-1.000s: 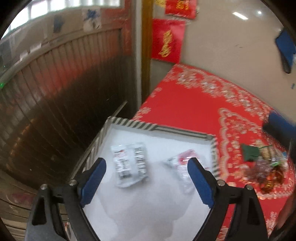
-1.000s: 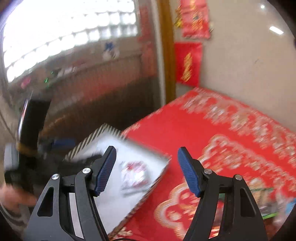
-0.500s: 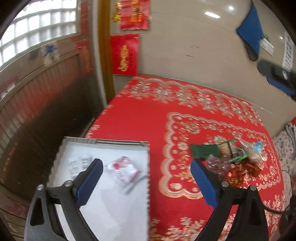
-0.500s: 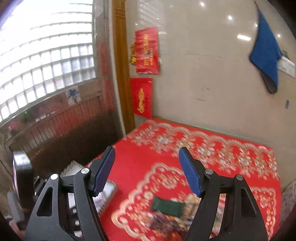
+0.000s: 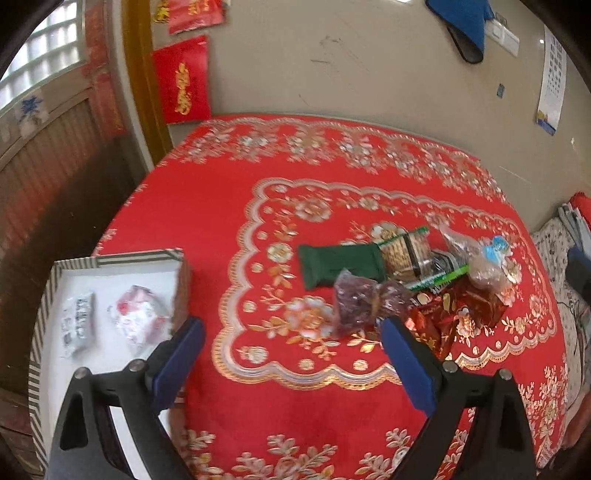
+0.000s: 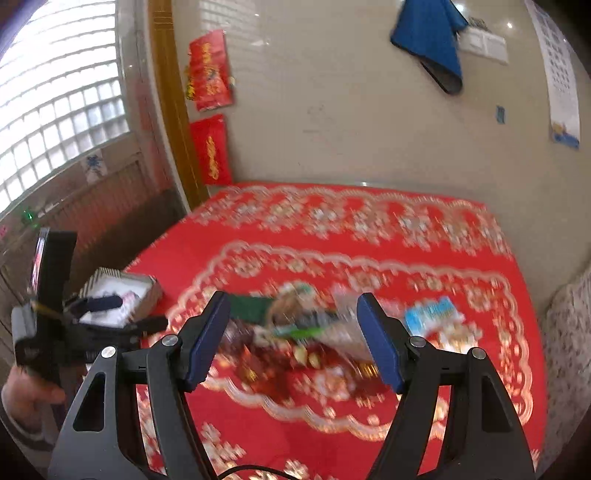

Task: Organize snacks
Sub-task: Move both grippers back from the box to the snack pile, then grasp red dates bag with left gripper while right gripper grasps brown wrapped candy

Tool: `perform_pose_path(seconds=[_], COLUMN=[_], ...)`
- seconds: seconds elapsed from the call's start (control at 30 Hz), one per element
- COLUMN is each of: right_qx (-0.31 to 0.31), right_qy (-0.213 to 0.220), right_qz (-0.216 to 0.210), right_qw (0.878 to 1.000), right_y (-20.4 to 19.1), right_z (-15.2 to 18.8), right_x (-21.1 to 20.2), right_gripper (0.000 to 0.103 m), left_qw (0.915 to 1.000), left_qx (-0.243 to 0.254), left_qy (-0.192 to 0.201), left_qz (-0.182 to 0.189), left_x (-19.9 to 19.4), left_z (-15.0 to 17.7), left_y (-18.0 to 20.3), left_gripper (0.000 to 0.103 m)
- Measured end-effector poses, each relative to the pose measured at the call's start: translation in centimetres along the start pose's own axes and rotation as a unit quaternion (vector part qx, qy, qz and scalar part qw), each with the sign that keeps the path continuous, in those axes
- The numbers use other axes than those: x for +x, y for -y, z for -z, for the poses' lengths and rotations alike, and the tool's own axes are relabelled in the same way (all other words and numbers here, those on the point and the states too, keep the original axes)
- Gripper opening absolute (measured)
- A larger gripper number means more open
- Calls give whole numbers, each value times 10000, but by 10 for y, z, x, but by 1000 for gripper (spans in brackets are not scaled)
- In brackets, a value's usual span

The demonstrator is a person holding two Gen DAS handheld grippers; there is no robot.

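A pile of snack packets (image 5: 406,280) lies on the red tablecloth (image 5: 229,206); it holds a green packet (image 5: 340,264), a purple-wrapped one (image 5: 360,301) and a blue-topped bag (image 5: 495,251). A striped box (image 5: 110,258) at the table's left edge holds a white packet (image 5: 77,323) and a red-white packet (image 5: 142,317). My left gripper (image 5: 291,358) is open and empty, above the cloth between box and pile. My right gripper (image 6: 291,332) is open and empty, hovering over the blurred pile (image 6: 314,332). The left gripper (image 6: 110,314) shows by the box (image 6: 122,291) in the right wrist view.
The beige wall (image 5: 332,66) stands behind the table, with red paper decorations (image 5: 183,79) and a blue cloth (image 5: 461,22) hanging. A wooden panel wall (image 5: 48,166) runs along the left. Patterned fabric (image 5: 561,258) lies off the table's right edge.
Both grippers swung right, from over the box toward the snack pile. The box moved to the left of both views. The right view dropped lower toward the pile. Both stayed open.
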State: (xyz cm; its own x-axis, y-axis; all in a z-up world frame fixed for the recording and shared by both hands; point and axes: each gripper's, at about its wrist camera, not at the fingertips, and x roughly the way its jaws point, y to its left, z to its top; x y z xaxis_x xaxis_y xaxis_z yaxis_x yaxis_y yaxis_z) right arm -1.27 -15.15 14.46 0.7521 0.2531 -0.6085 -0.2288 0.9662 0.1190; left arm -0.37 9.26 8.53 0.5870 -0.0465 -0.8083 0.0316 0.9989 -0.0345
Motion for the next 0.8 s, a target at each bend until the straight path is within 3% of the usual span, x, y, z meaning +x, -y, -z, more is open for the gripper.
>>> perform_pose_path(seconds=[0.27,0.7,0.8], right_qx=[290,198,-82], right_qy=[-418,-723,-816], right_qz=[-130,-352,-405], right_qw=[9986,9966,9958], right_y=[24,1,-9], right_z=[49,74,76], right_x=[17,50,58], right_gripper=[72,72,72], left_qw=[9997,9980,9978], left_qx=[8,-108,-111], left_qy=[-261,-607,-634], left_qz=[-30,146,146], left_x=[28,61,65], left_z=[-3,-8,-10], left_y=[23,37,39], left_gripper=[97,97,97])
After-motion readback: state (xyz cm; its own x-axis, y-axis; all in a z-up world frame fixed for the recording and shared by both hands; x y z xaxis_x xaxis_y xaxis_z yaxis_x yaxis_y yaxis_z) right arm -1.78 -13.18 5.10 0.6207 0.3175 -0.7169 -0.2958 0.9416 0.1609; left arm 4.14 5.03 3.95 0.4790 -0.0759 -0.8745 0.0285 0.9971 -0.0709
